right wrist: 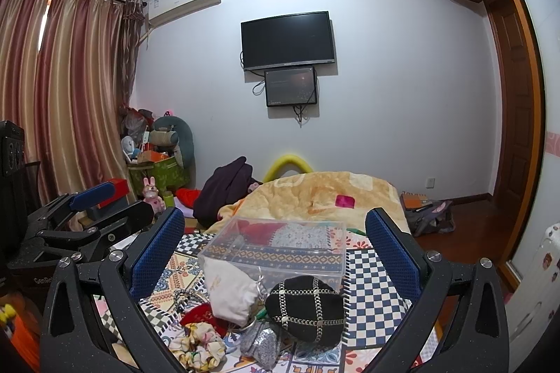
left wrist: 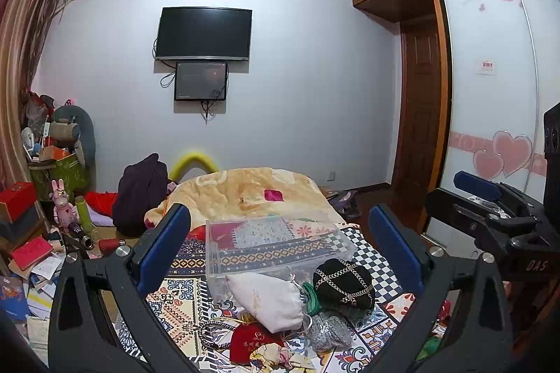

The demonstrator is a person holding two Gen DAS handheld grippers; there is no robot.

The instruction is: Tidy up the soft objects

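Low in the frame, a heap of soft pouches lies on the patterned bed cover just before the clear plastic box. Both the left tool and right tool hover spread wide, holding nothing. The cream drawstring cloth pouch looks light and limp (pinch its bunched neck); the black chain-crossed pouch seems firmer.
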